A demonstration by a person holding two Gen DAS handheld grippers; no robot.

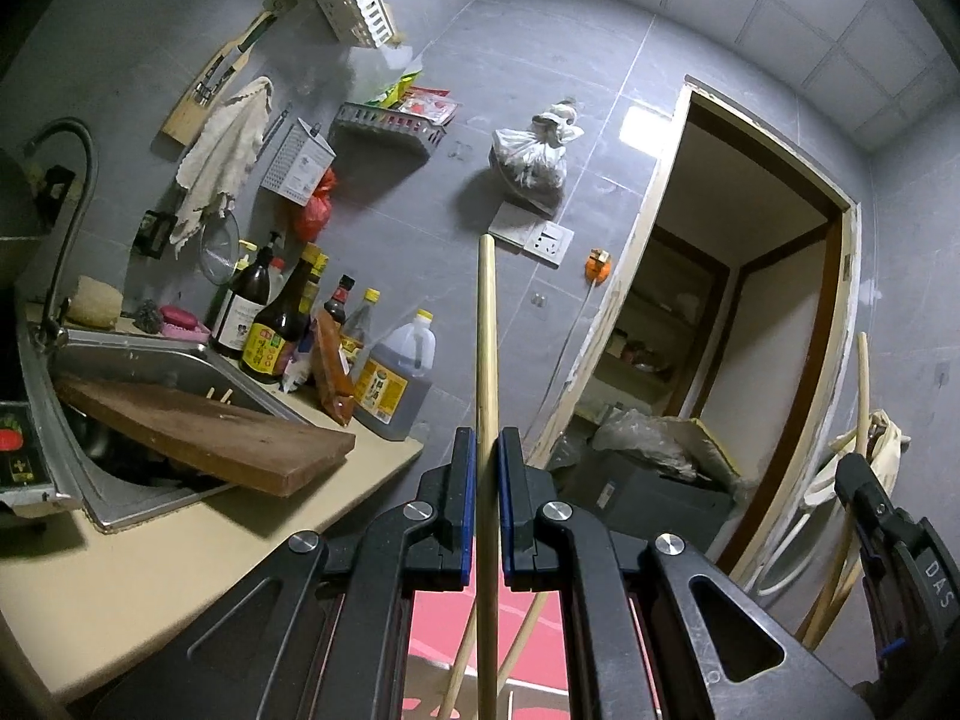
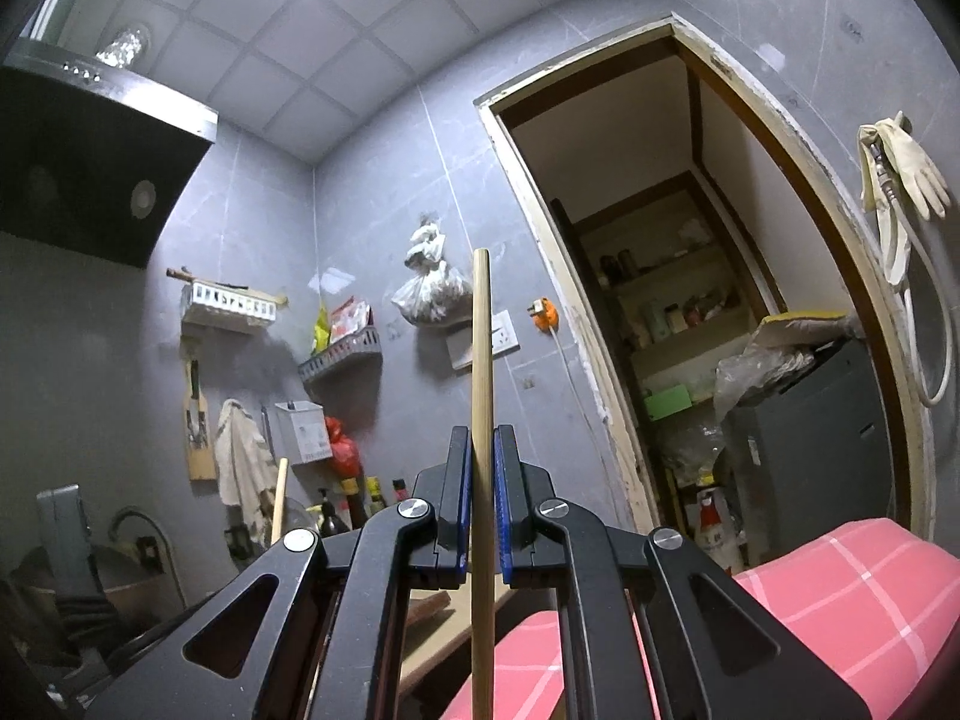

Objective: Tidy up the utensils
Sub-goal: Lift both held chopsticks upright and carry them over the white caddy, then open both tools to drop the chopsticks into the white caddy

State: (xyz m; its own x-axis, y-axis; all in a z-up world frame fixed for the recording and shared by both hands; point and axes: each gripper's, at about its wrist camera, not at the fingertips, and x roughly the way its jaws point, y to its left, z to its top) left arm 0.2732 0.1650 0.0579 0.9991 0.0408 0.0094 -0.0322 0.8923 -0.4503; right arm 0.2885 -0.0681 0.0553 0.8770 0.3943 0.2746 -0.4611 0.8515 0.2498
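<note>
Both wrist cameras look up along their fingers toward the grey tiled wall. Left view sits low beside the sink; both share the doorway.

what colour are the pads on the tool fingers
Blue pads, clearest in the right wrist view, pressed against the chopstick.

My right gripper: pads clamped on one upright chopstick.
Second chopstick: lower left.
Pink checked cloth: below me, right.
</note>
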